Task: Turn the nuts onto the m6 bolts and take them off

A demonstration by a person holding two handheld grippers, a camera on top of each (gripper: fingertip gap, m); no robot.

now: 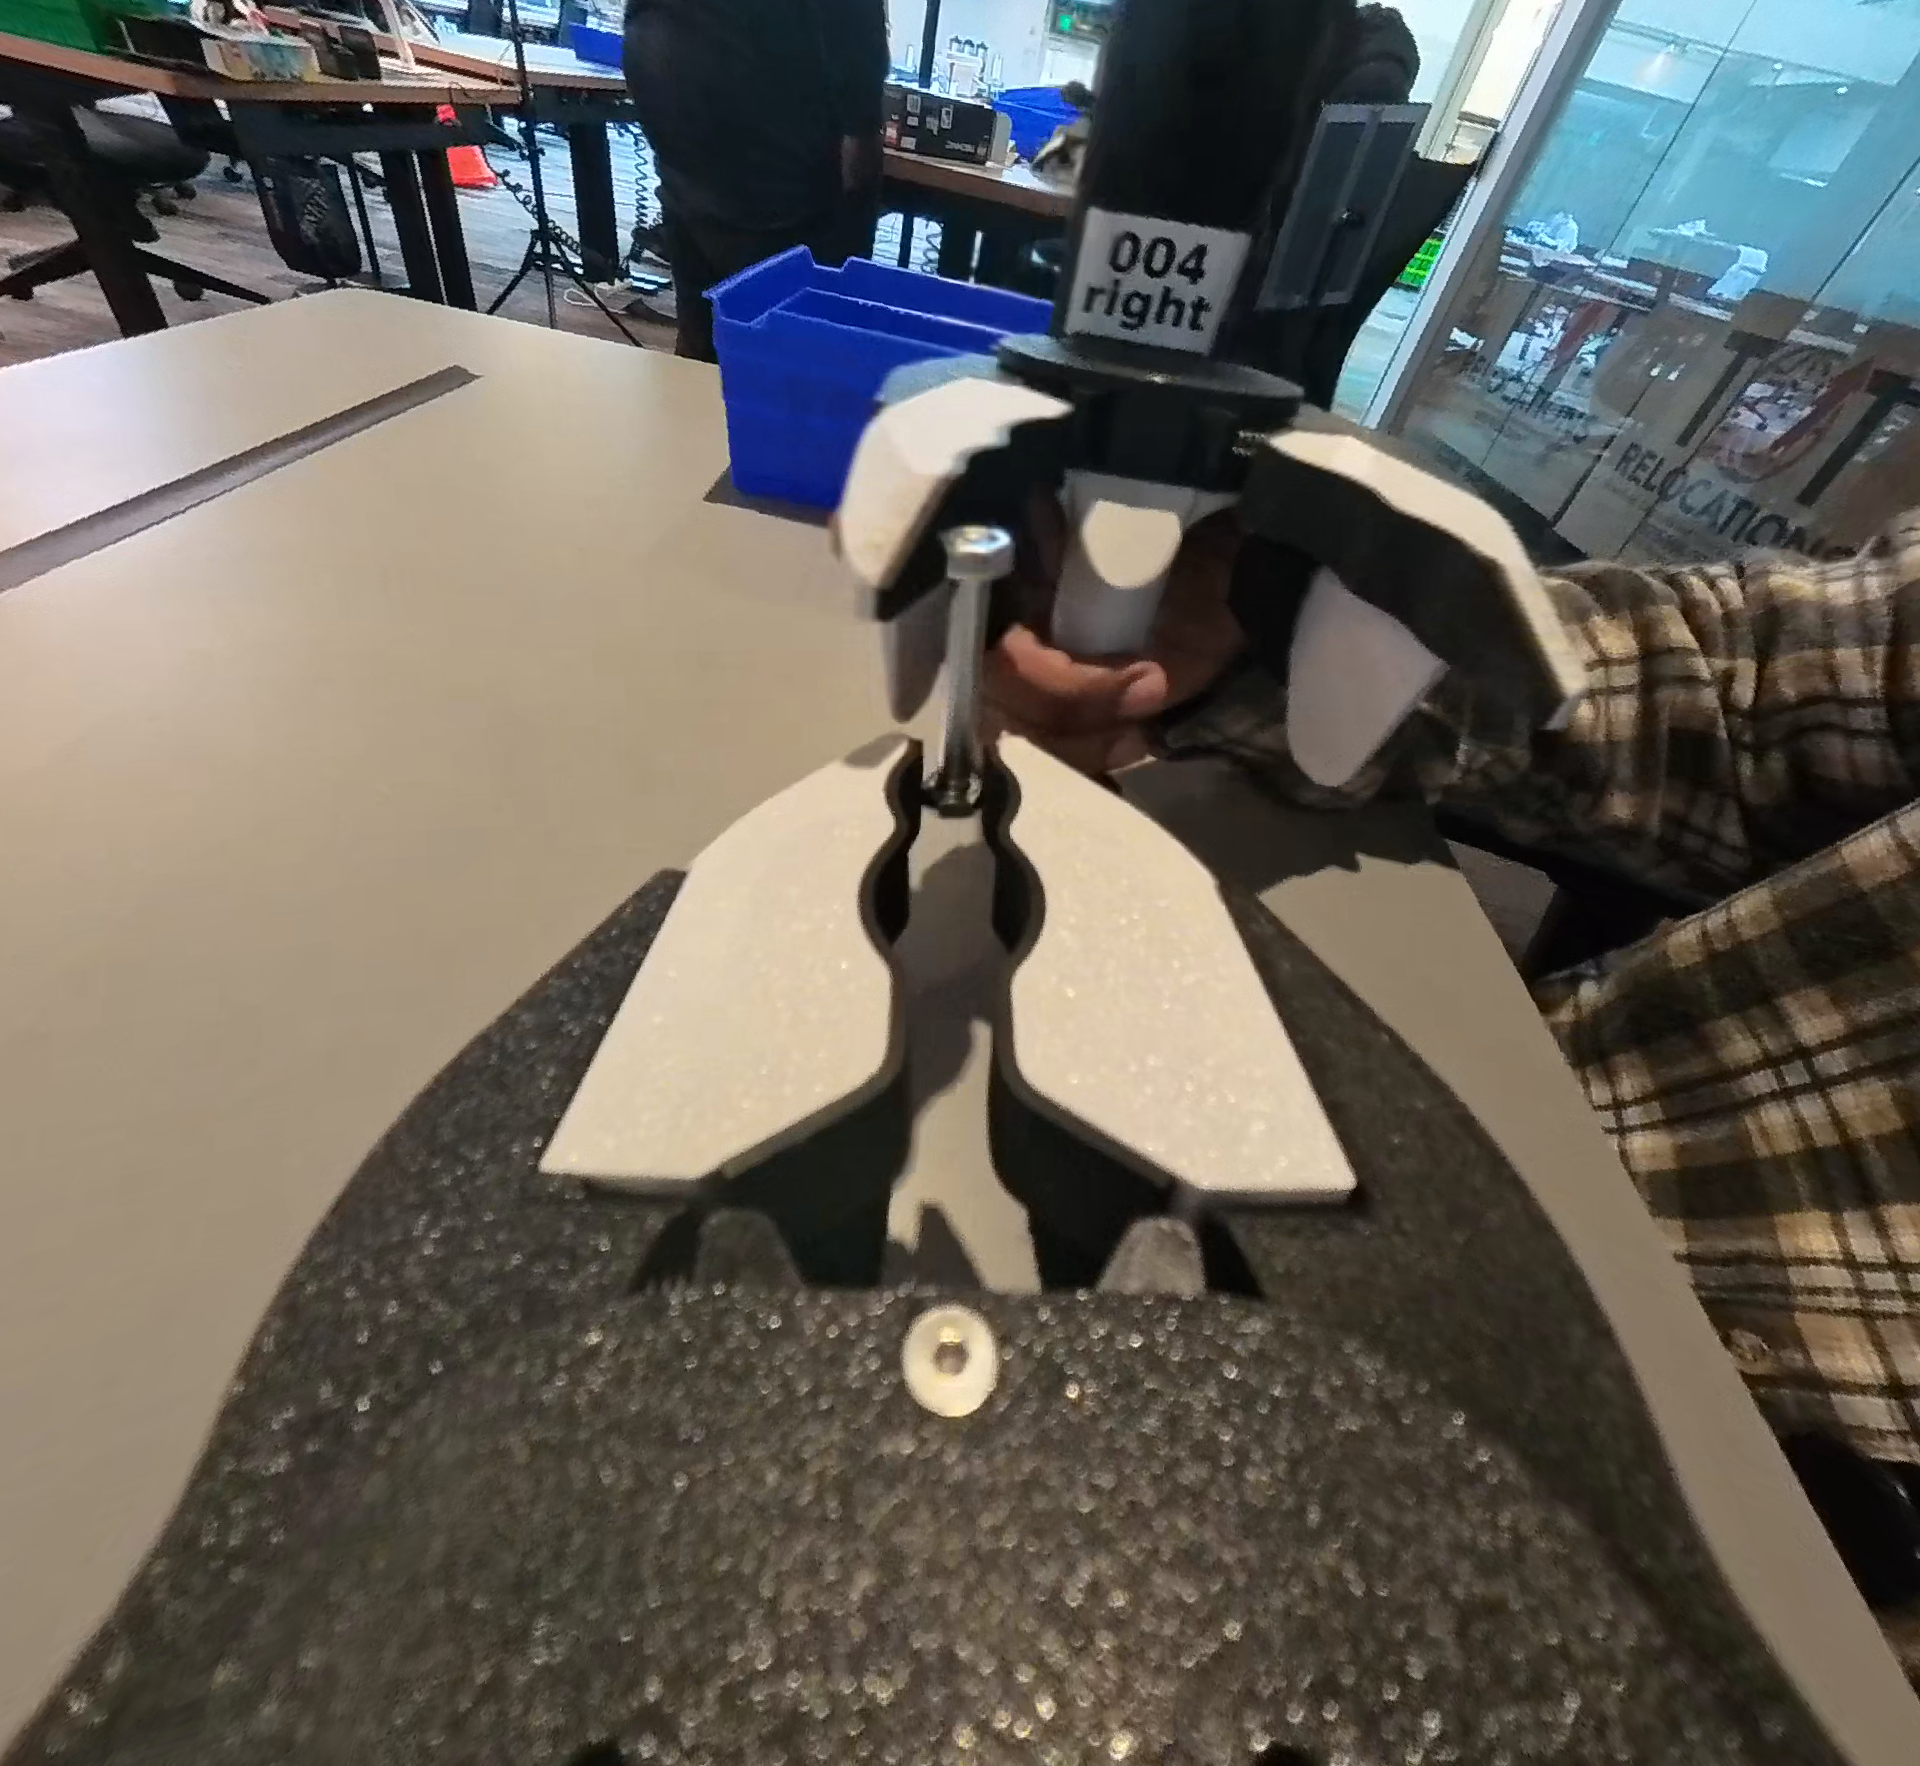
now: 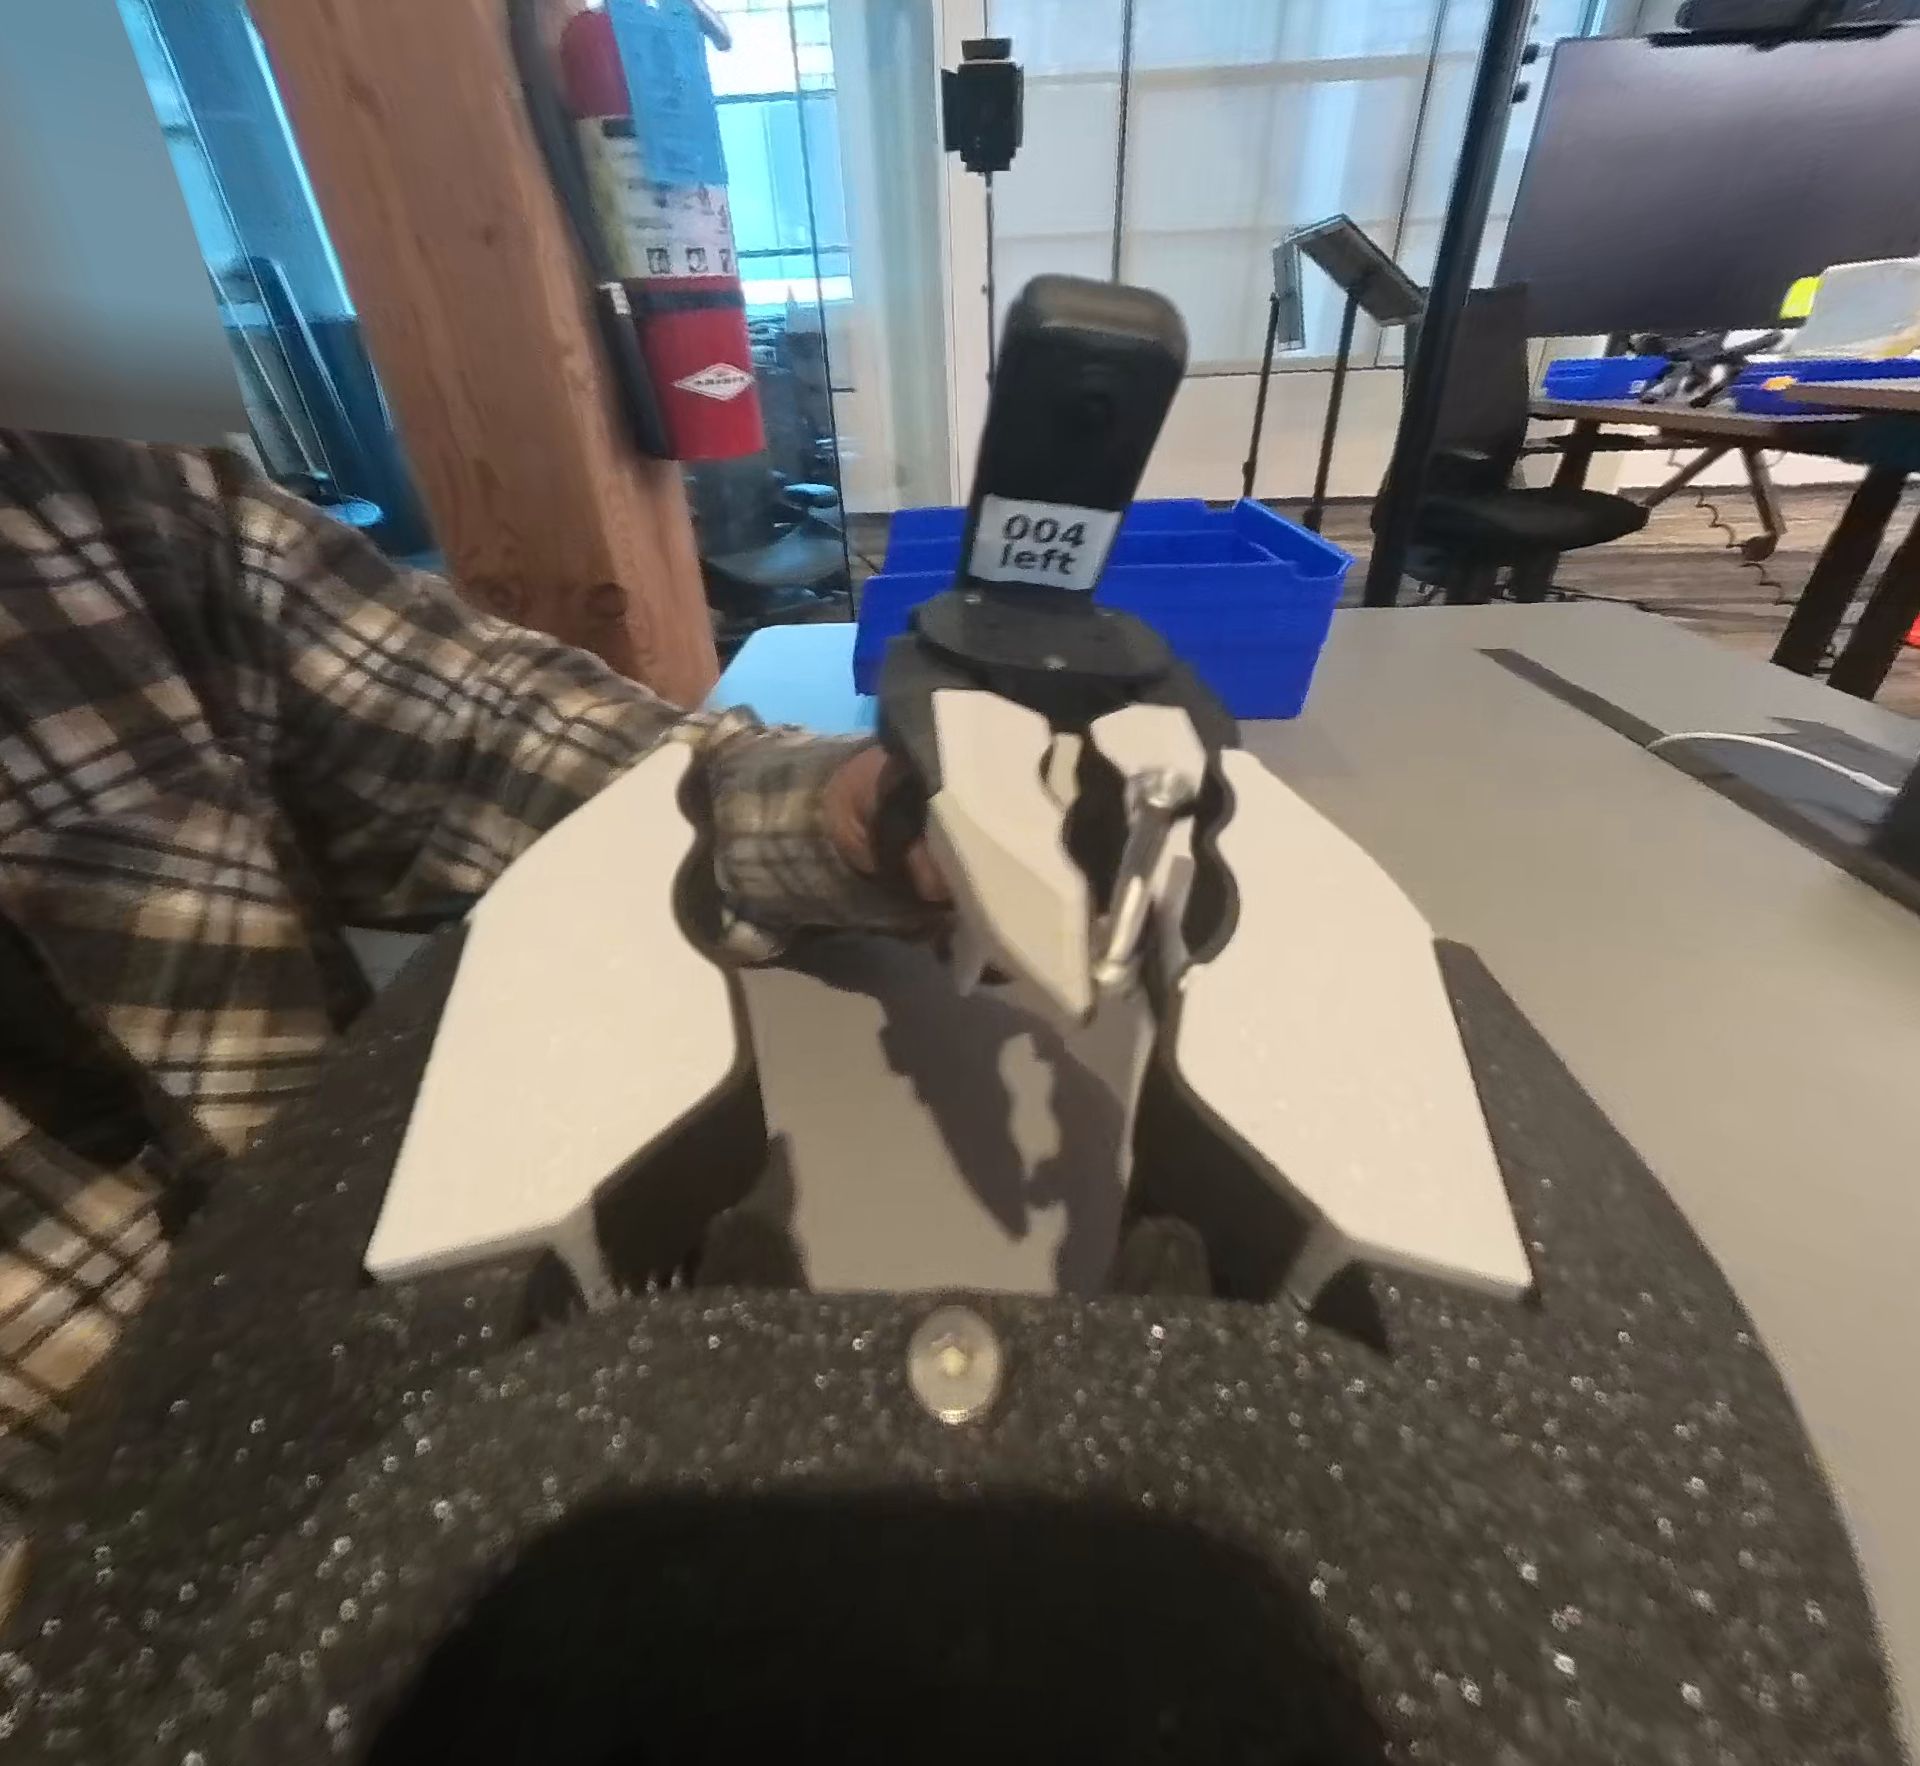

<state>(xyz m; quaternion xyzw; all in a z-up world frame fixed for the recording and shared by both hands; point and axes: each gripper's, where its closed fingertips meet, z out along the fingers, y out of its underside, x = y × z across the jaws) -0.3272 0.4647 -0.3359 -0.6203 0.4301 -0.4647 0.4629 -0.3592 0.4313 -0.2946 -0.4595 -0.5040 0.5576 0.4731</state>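
A blue bin (image 1: pixel 821 366) stands at the far edge of the grey counter (image 1: pixel 416 677), beyond both claws; inner walls divide it into compartments, but from these low angles what lies inside them cannot be told. In the right wrist view the same bin (image 2: pixel 1226 604) sits behind the left claw, and further blue bins (image 2: pixel 1662 381) rest on a distant desk, their contents too blurred to tell. The left claw (image 1: pixel 954 786) is nearly closed, its white fingertips (image 1: pixel 831 833) pinching the lower end of a silver M6 bolt (image 1: pixel 964 656) right at a dark nut (image 1: pixel 956 794) threaded near that end; the bolt stands almost upright above the counter with its head (image 1: pixel 977 555) on top. The right claw (image 2: pixel 956 885) is spread wide and grips nothing; one of its fingers (image 1: pixel 914 511) hangs just beside the bolt head, the other well off to the side. A hand in a plaid sleeve (image 1: pixel 1662 677) holds each tool.
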